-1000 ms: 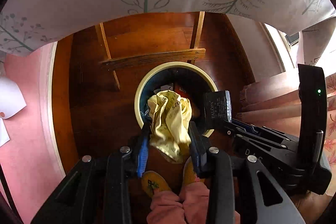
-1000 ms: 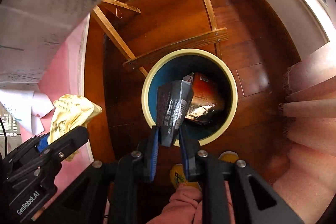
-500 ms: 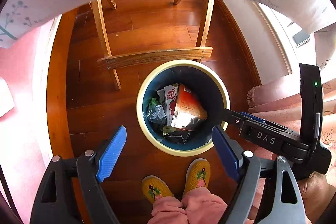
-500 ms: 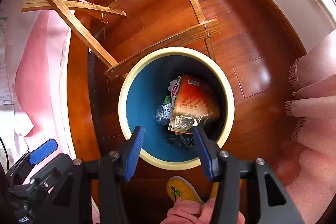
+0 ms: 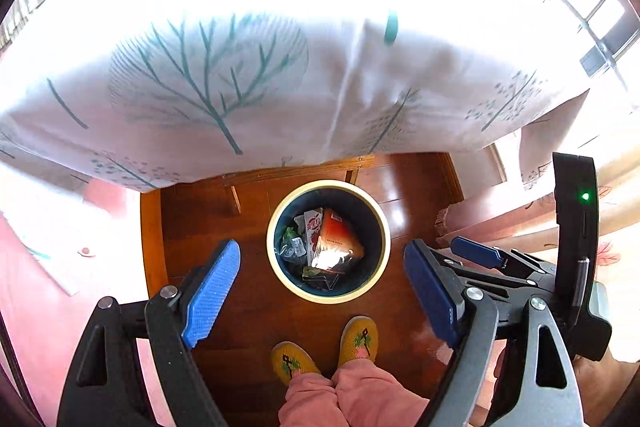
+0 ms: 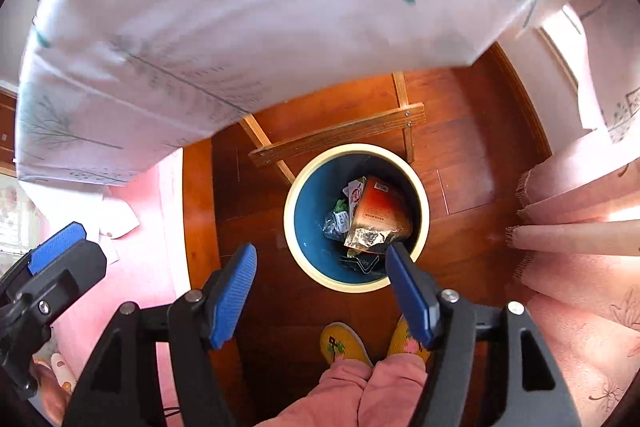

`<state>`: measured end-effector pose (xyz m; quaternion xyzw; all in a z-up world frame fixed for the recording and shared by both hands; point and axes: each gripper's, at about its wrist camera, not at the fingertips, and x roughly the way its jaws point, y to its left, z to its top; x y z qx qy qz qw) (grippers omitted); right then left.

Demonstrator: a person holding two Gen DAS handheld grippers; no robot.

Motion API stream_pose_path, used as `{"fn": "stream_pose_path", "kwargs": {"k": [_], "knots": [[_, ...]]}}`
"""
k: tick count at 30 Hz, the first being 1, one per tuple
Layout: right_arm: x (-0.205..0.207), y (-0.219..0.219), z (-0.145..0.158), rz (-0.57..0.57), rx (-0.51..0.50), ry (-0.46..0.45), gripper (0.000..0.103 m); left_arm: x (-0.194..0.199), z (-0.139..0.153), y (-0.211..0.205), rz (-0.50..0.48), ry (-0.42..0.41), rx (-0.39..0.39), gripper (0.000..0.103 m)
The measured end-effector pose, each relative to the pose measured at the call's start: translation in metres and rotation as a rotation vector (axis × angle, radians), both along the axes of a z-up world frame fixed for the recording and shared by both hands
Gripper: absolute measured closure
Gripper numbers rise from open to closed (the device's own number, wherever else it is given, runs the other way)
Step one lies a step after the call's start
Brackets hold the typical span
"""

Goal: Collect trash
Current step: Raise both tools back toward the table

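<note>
My left gripper [image 5: 320, 287] and right gripper [image 6: 320, 291], jaws released and empty, hover above the frame-centre trash bin [image 5: 280, 211]; swinging upward could snag the tablecloth [image 5: 200, 67].

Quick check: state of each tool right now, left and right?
Left tool: open, holding nothing, above the trash bin.
Right tool: open, holding nothing, above the same bin.

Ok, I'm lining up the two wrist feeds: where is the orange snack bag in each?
Left wrist: orange snack bag just below centre, inside the bin, between the open fingers.
Right wrist: orange snack bag right of centre, in the bin.
Shared landmark: the yellow slippers below the bin.
</note>
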<state>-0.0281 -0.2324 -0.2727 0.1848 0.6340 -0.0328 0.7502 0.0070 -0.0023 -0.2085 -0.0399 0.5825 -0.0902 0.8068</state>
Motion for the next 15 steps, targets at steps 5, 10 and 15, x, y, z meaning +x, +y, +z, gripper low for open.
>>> {"fn": "stream_pose_path", "kwargs": {"k": [5, 10, 15], "knots": [[0.01, 0.01, 0.07, 0.035, -0.03, -0.037, 0.033, 0.001, 0.072, 0.004, 0.007, -0.039, 0.006, 0.02], [0.017, 0.018, 0.147, 0.04, -0.05, -0.115, 0.032, 0.003, 0.15, 0.013, 0.032, -0.138, 0.037, 0.02], [0.025, 0.024, 0.216, 0.027, -0.056, -0.199, 0.031, 0.004, 0.212, 0.03, 0.062, -0.232, 0.046, 0.02]]}}
